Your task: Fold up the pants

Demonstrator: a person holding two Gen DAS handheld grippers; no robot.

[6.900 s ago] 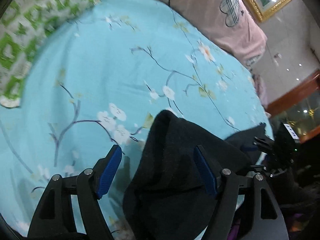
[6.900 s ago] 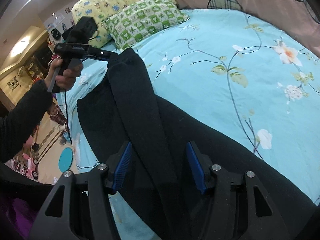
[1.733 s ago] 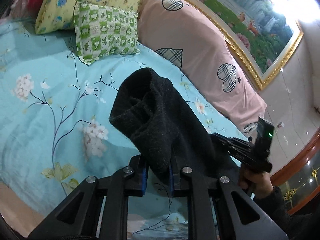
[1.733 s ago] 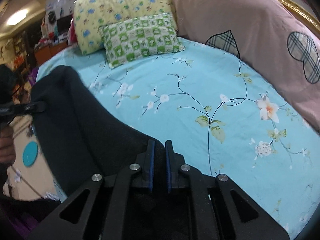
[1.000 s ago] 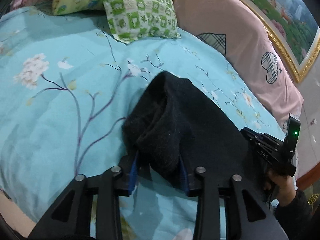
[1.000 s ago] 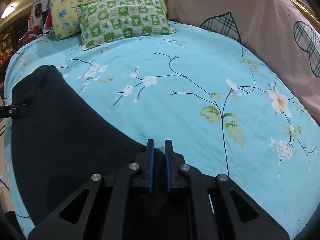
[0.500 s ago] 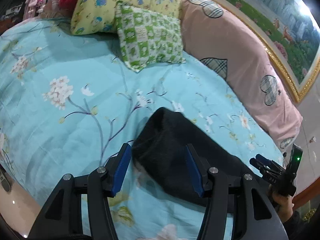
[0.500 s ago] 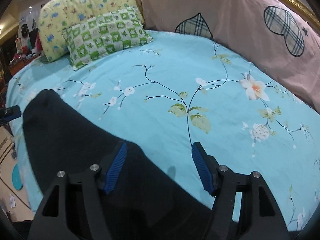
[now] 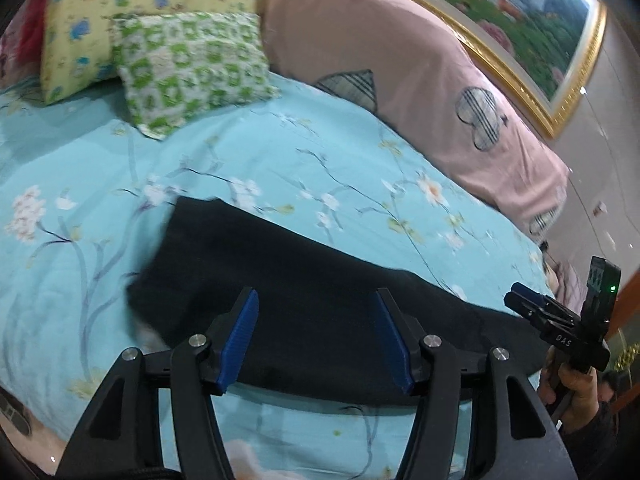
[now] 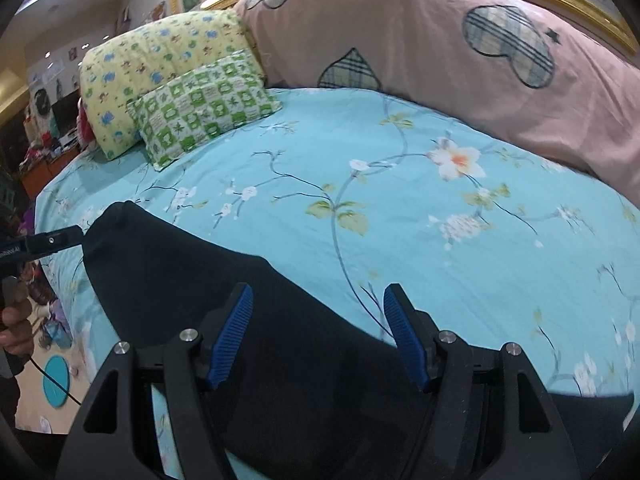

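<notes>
one pair of black pants point(image 9: 320, 280) lies across your frame's lower half; your left gripper point(image 9: 316, 336) and right gripper point(image 10: 318, 336) hover spread, holding nothing; two pillows point(image 9: 188, 68) upper left.

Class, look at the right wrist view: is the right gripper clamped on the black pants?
No: the right gripper has its jaws spread wide apart above the black fabric pants, which lie loose on the light blue floral bedsheet.

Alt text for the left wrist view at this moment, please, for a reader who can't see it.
The left gripper hangs open over black pants lying flat in a long band across a light blue floral bedsheet. The right gripper shows at the far right, hand-held by the pants' other end. Behind are a green checked pillow, a yellow pillow and a pink headboard cover.
</notes>
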